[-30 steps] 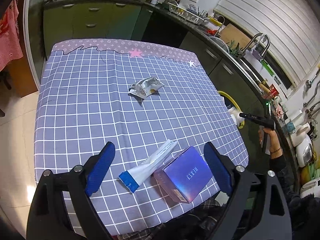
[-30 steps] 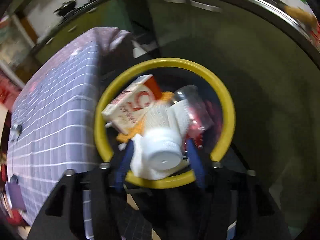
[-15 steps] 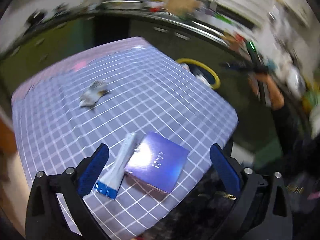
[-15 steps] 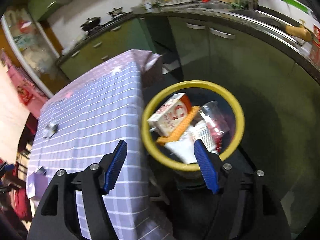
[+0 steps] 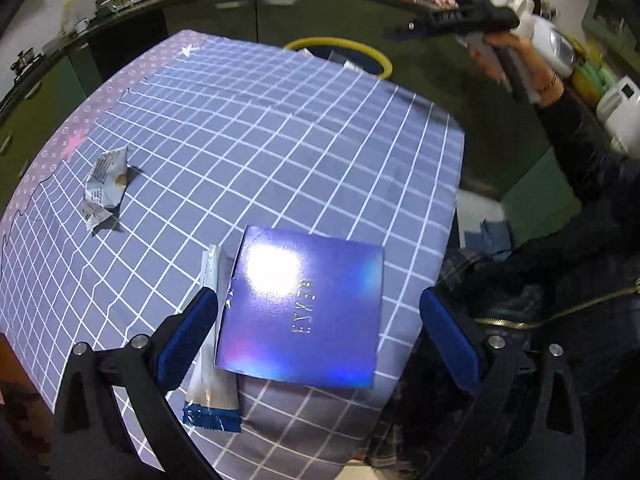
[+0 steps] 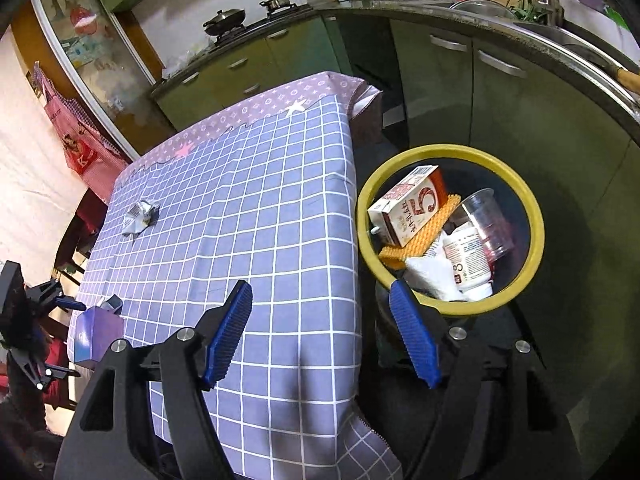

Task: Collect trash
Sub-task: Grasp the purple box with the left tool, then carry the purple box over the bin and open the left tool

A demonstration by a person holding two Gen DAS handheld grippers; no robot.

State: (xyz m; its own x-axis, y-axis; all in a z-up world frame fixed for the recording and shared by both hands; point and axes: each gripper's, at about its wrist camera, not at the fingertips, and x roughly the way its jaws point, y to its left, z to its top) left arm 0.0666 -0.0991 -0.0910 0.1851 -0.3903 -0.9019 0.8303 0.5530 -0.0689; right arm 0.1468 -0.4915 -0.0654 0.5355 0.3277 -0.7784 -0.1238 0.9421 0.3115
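Note:
A shiny purple box [image 5: 304,308] lies near the table's front edge, with a white and blue tube wrapper [image 5: 210,344] beside it on the left. My left gripper [image 5: 318,332] is open and straddles the box just above it. A crumpled silver wrapper [image 5: 105,184] lies far left; it also shows in the right wrist view [image 6: 140,216]. My right gripper [image 6: 322,336] is open and empty, raised over the table edge beside the yellow-rimmed bin [image 6: 536,236]. The bin holds a carton, an orange sponge, a clear cup and a white bottle [image 6: 468,264].
The table wears a purple checked cloth [image 6: 248,216]. Green kitchen cabinets [image 6: 500,92] and a counter with a sink run behind the bin. The bin's rim [image 5: 384,60] shows beyond the table's far edge in the left wrist view. The purple box [image 6: 96,332] shows far left in the right view.
My right gripper let go of the white bottle into the bin and rose back from it. My left gripper swung and came down around the purple box.

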